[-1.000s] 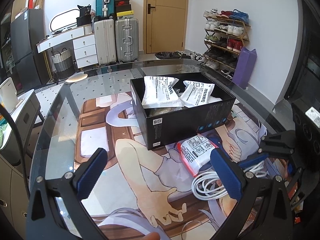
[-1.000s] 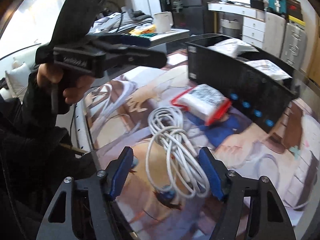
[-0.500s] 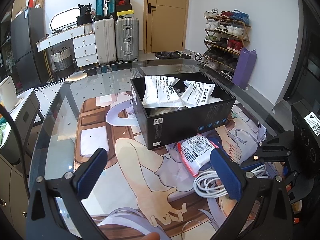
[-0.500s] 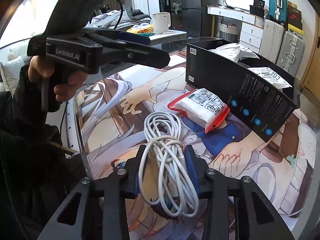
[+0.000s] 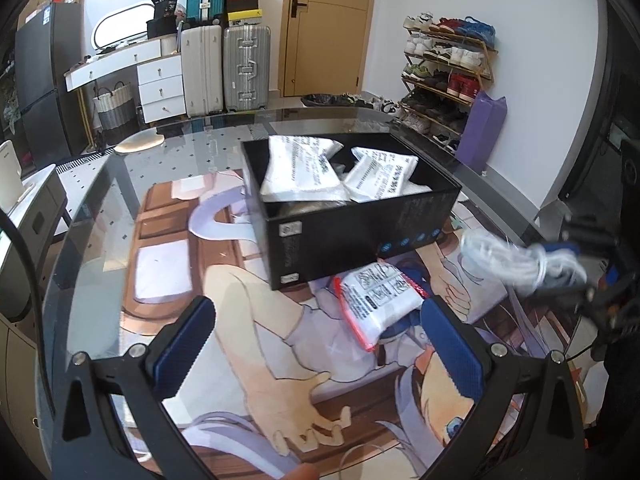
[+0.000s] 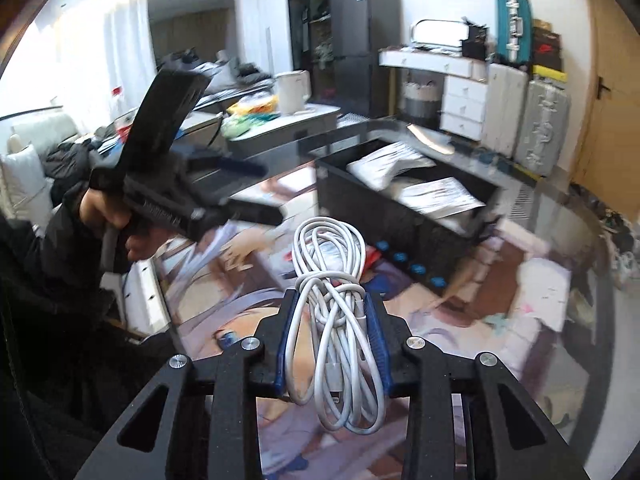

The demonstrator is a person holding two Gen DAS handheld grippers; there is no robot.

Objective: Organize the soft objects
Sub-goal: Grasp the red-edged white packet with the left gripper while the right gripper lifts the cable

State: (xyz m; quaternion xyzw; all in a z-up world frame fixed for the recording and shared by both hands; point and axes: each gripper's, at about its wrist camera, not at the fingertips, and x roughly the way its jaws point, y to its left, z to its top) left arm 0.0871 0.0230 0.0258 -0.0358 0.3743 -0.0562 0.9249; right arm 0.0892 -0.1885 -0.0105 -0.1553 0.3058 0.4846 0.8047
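My right gripper (image 6: 332, 336) is shut on a coiled white cable (image 6: 330, 276) and holds it in the air above the table; the cable also shows, blurred, at the right of the left wrist view (image 5: 516, 258). A black box (image 5: 360, 224) holds two white pouches (image 5: 300, 170) and stands mid-table; it also shows in the right wrist view (image 6: 404, 216). A red-edged white pouch (image 5: 376, 300) lies on the printed mat just in front of the box. My left gripper (image 5: 316, 344) is open and empty, hovering near that pouch.
The round glass table (image 5: 100, 200) carries a printed mat (image 5: 256, 320). Suitcases (image 5: 244, 68), a white drawer unit (image 5: 160, 88) and a shoe rack (image 5: 444, 64) stand behind. A side desk with a kettle (image 6: 292, 92) is to the left.
My right gripper closed on the cable and lifted it off the mat toward the box. The left gripper stayed open and barely moved.
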